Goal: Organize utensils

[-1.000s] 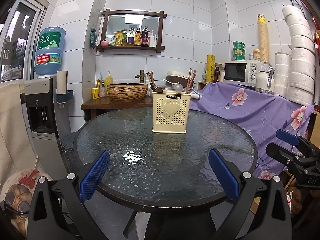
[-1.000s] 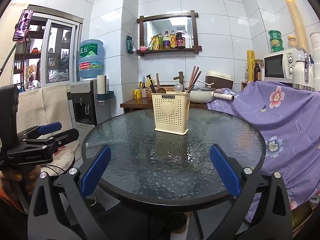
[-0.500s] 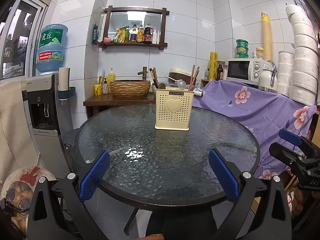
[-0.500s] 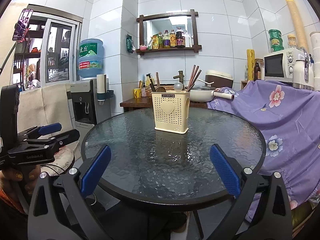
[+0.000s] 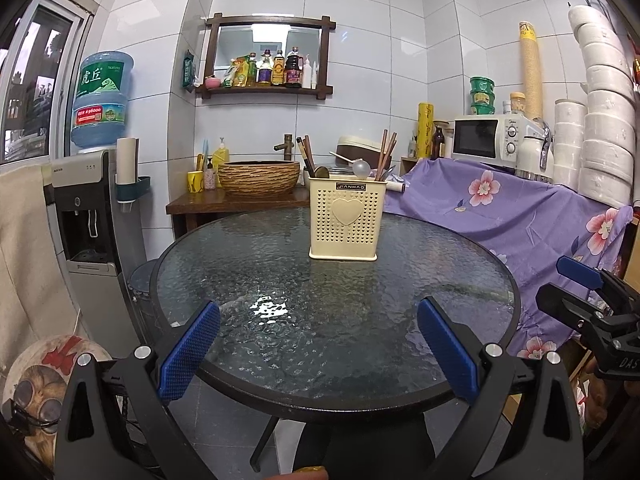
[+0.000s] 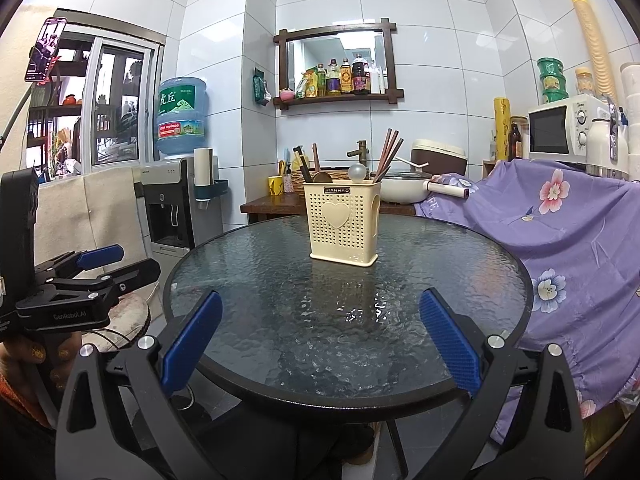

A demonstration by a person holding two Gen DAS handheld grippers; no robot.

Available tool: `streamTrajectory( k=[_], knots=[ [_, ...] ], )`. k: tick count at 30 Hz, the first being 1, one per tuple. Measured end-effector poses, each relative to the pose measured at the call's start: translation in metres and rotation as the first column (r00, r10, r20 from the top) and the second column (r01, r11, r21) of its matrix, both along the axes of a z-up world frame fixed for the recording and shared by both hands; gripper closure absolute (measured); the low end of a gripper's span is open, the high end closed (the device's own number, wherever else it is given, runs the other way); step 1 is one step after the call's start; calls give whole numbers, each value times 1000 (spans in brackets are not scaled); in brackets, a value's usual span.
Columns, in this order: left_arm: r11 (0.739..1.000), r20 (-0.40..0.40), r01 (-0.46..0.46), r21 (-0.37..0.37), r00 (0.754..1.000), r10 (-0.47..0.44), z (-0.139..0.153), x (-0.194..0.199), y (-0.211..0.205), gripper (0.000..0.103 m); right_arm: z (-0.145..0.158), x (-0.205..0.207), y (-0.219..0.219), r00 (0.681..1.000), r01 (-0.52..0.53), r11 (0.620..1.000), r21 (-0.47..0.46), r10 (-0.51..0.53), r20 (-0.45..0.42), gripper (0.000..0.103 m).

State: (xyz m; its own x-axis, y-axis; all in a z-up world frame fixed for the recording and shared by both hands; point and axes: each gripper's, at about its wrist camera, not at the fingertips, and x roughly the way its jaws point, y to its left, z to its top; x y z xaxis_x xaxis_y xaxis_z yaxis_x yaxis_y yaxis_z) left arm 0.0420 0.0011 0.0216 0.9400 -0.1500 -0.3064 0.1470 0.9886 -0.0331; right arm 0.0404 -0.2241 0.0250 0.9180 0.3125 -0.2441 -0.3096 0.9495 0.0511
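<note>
Both jaws spread, empty; utensils' point(image 5: 347, 160) lower ends hidden inside holder point(image 5: 345, 220)

The holder point(image 5: 343, 220) hides the lower ends of the chopsticks point(image 5: 385, 155) and spoon point(image 5: 361, 168); its compartments cannot be told; the right gripper point(image 5: 600, 312) is cut off by the left view's edge; shelf bottle point(image 6: 359, 75) labels are too small to read.

Both my wrist cameras are facing the bench point(image 5: 224, 264) from its near edge.
They are sharing the utensil holder point(image 6: 342, 224), mine left looking from slightly left, mine right from slightly right.
</note>
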Motion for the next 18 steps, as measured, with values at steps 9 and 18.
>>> streamTrajectory(
  k=[9,18],
  knots=[
    [1000,2,0,2,1000,0,0,-1,-1,6,0,0,0,1000,-1,1000,1,1,-1,6],
    [1000,2,-1,0,1000,1,1,-1,-1,6,0,0,0,1000,-1,1000,1,1,-1,6]
  ],
)
